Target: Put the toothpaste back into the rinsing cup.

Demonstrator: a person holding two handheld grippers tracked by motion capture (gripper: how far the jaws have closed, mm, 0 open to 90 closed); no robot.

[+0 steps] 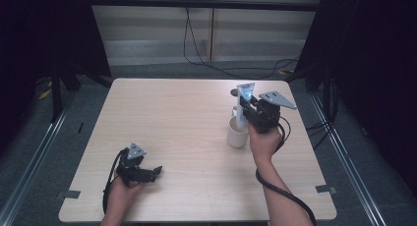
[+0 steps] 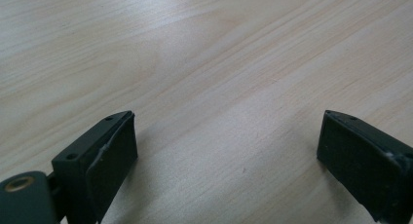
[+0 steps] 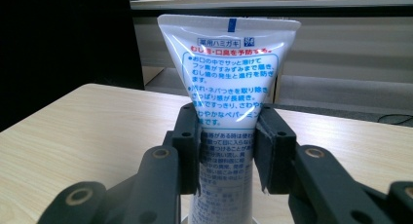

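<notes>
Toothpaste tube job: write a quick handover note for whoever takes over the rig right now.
Right gripper: shut on the toothpaste tube, held upright with the flat crimped end on top, above the white cup on the right half of the table.
Left gripper: open, nothing between the jaws, resting low at the table's near left.
Done: tube gripped and brought to the cup.
Left: probably lower the tube into the cup and release; whether its bottom end is already inside cannot be told.

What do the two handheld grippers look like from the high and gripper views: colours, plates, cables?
Both are black. The left gripper and right gripper each carry a grey three-cornered plate on top and trail a black cable. Up close, the left gripper's flat, dark pads are rectangular; the right gripper's arms show round brass-coloured pivot holes. Forearms are bare, no sleeves.
</notes>
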